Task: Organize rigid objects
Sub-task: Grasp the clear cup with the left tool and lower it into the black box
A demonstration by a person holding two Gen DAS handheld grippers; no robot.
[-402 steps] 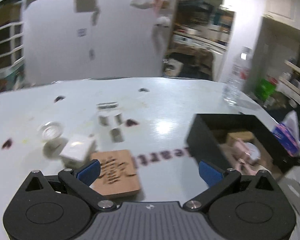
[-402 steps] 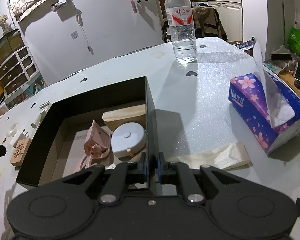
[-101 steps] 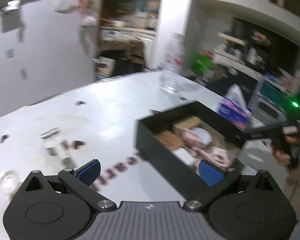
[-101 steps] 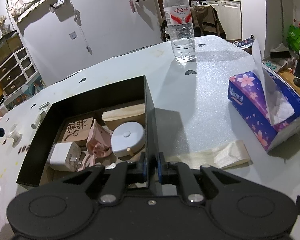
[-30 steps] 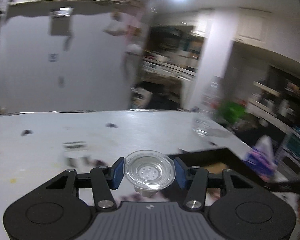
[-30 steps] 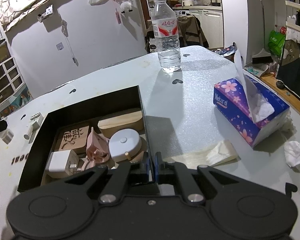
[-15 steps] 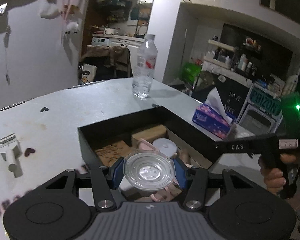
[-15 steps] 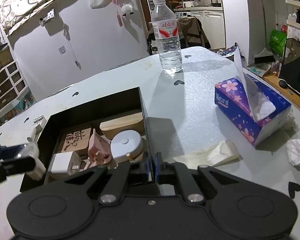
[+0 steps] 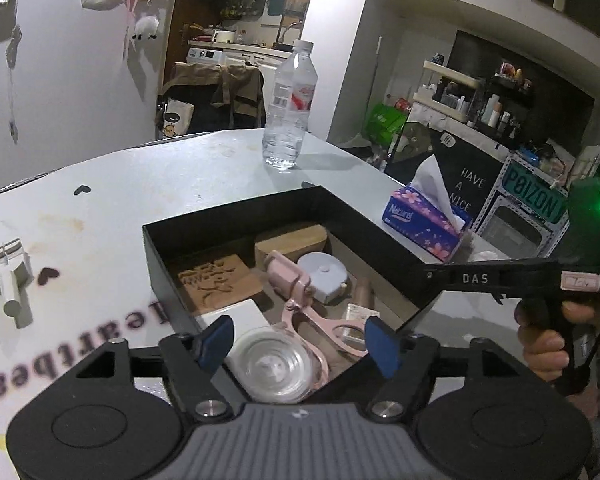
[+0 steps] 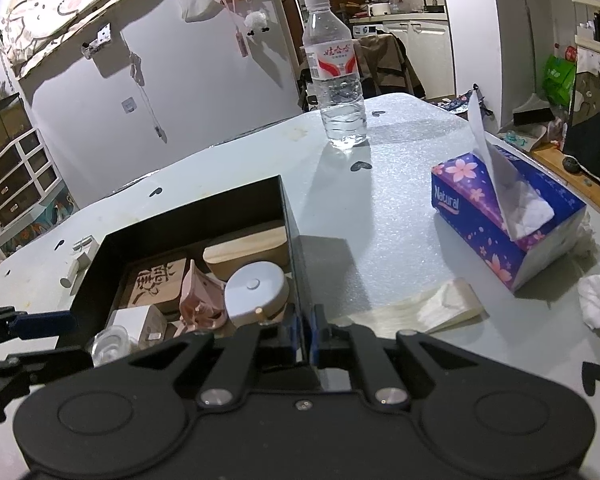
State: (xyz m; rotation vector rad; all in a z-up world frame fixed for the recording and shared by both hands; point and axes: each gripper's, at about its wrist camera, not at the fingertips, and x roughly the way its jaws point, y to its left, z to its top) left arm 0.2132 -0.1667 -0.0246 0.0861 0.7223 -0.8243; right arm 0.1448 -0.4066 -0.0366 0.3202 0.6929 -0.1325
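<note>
A black open box [image 9: 236, 216] on the white table holds a carved wooden tile [image 9: 216, 280], a wooden block [image 9: 290, 240], a round white case [image 9: 322, 278], a pink holder [image 9: 296, 284] and a white adapter [image 10: 140, 322]. A clear round dish [image 9: 274, 368] lies in the box's near corner, below my left gripper [image 9: 298, 340], which is open just above it. The dish also shows in the right wrist view [image 10: 108, 342]. My right gripper [image 10: 302, 334] is shut on the box's right wall [image 10: 294, 248], holding the box.
A water bottle [image 10: 336, 76] stands at the table's far side. A purple tissue box [image 10: 504, 220], a folded tissue [image 10: 420, 310] and a crumpled tissue [image 10: 598, 300] lie right of the box. Small white blocks [image 9: 10, 272] lie left of it.
My left gripper has opened and let go of the clear dish, which now lies in the box's near corner. My right gripper stays clamped on the box wall.
</note>
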